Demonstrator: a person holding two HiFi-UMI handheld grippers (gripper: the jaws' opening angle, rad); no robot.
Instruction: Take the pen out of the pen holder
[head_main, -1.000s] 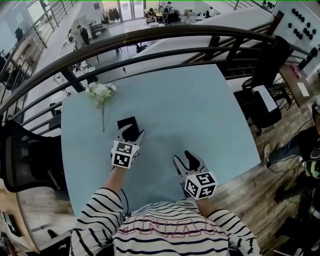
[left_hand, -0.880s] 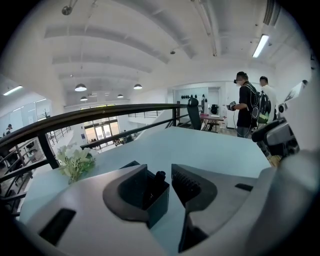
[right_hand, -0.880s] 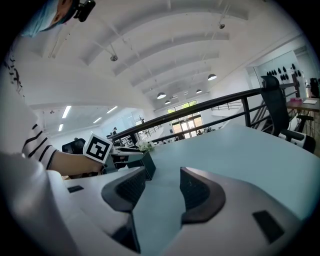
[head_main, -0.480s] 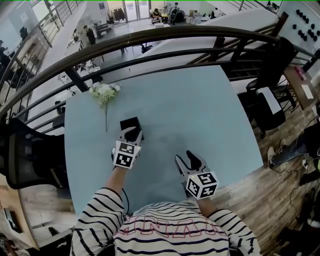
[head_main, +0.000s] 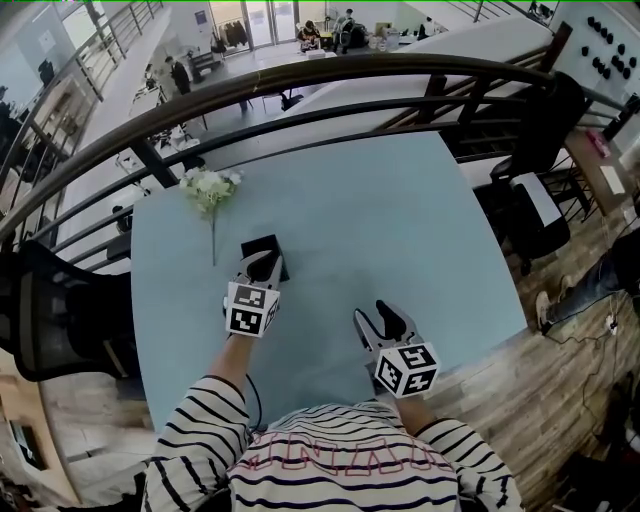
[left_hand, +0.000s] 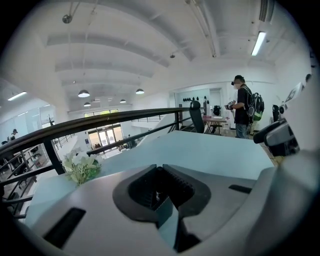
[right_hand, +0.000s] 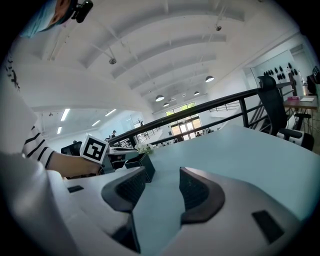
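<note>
The black square pen holder (head_main: 263, 246) stands on the pale blue table (head_main: 400, 220), left of the middle. My left gripper (head_main: 262, 263) reaches over its near rim. Its jaws have just been closing, and in the left gripper view the left gripper (left_hand: 159, 187) has its ribbed pads drawn nearly together on a thin dark pen (left_hand: 157, 192). The holder itself is hidden under those jaws there. My right gripper (head_main: 383, 317) rests over the table's near right part, open and empty. The right gripper view shows the right gripper (right_hand: 161, 187) with the holder (right_hand: 143, 165) to its left.
A white flower sprig (head_main: 208, 186) lies at the table's far left, beyond the holder. A dark curved railing (head_main: 300, 75) runs behind the table. A black chair (head_main: 50, 320) stands at the left. A person (left_hand: 245, 107) stands far off to the right.
The left gripper's jaws have drawn together over the pen holder. The head view has shifted slightly. The right gripper has stayed where it was.
</note>
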